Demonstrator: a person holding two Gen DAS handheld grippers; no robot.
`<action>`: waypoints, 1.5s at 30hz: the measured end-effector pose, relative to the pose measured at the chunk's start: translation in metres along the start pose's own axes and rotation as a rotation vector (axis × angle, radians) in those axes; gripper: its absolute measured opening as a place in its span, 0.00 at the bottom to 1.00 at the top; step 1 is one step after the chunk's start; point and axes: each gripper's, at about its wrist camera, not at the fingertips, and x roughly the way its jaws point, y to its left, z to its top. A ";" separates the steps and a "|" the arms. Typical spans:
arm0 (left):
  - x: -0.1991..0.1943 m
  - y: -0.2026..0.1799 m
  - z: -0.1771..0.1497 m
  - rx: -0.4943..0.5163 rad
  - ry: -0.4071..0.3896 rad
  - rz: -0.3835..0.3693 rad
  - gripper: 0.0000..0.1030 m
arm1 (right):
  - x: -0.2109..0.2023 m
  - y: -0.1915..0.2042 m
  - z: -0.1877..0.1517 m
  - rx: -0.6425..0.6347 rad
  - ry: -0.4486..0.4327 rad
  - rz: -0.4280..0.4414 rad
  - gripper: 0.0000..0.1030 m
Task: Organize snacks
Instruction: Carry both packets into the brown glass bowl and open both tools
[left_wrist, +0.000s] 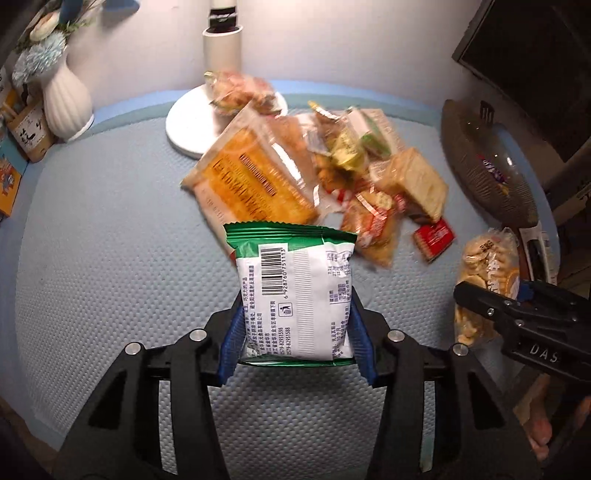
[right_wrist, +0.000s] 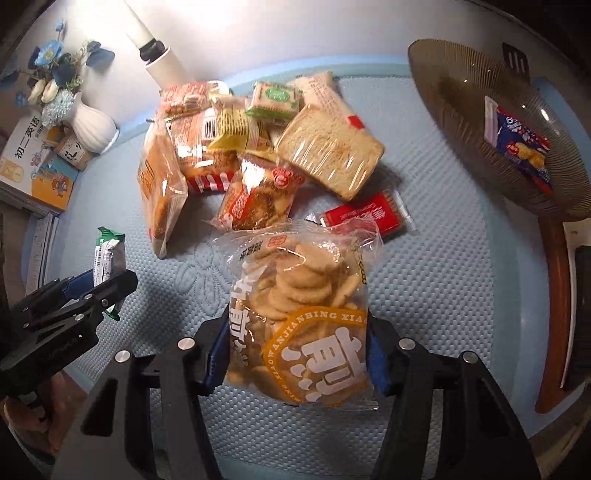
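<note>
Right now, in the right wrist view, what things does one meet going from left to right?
Books → white vase → green packet in the left gripper → bag of round crackers in the right gripper → brown glass bowl → blue snack packet.

Open mat from 3 to 5 o'clock in the right wrist view, clear up to the bowl at 2. Blocked at 12 by the snack pile. In the left wrist view, bare mat from 8 to 10, hemmed at 10 by the vase, at 12 by the lamp base, probably touching the pile.
</note>
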 end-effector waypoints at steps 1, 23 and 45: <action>-0.004 -0.011 0.008 0.014 -0.017 -0.017 0.48 | -0.008 -0.005 0.006 0.006 -0.013 -0.001 0.56; 0.055 -0.199 0.169 0.200 -0.095 -0.328 0.65 | -0.068 -0.181 0.114 0.211 -0.175 -0.119 0.63; 0.011 0.029 0.069 -0.196 -0.045 -0.172 0.89 | -0.057 -0.049 0.090 -0.032 -0.176 -0.047 0.95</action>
